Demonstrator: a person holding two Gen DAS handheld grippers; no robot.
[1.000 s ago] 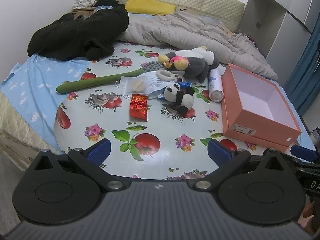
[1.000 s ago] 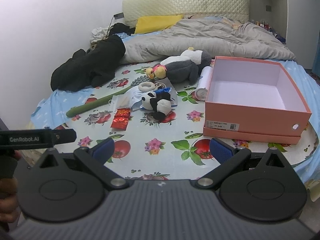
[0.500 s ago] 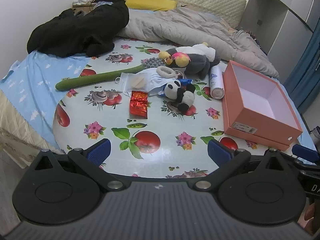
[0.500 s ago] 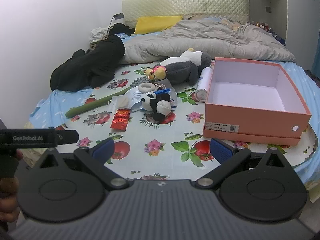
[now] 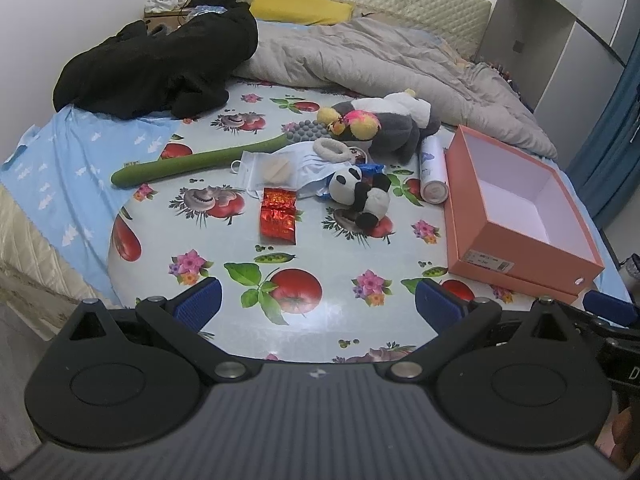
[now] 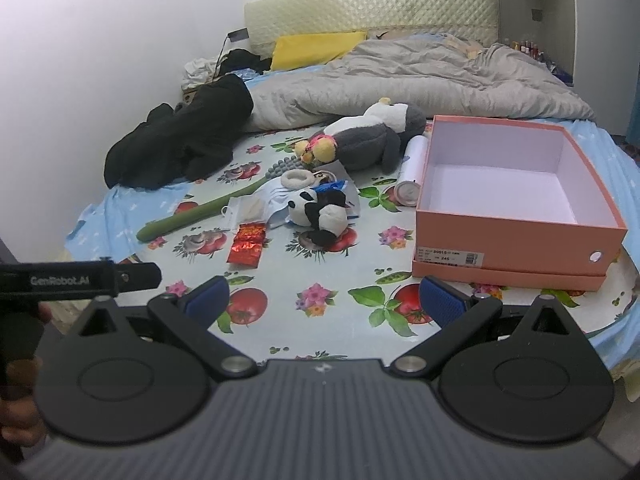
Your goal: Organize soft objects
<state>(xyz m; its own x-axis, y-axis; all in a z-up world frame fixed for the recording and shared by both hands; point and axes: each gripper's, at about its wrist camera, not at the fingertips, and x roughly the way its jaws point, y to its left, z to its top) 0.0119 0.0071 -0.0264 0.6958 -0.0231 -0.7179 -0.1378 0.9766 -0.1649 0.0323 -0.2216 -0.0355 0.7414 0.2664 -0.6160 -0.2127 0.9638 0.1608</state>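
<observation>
My left gripper [image 5: 316,300] sits at the bottom centre of its frame, its 2 blue fingers [image 5: 199,303] spread wide with nothing between them, over the near edge of the fruit-print cloth [image 5: 296,280]. My right gripper [image 6: 324,298] is spread the same way and grips nothing, low in its own frame.

The panda plush [image 5: 362,196] lies at the centre of the left view, just left of the pink box [image 5: 516,240], which stands open at the right of both frames with only its white floor showing. Above the panda, toward upper centre, the grey and white plush [image 5: 394,122] lies on its side with a yellow and pink toy [image 5: 358,122] against it. A white fluffy ring [image 5: 330,150] rests on a face mask [image 5: 308,164] between them. The red foil packet [image 5: 279,216] lies left of the panda, the long green stem [image 5: 192,164] further left, and the white can [image 5: 433,168] beside the box's far corner.

At the left edge of the right view, a hand [image 6: 18,408] holds my other gripper's black body.
</observation>
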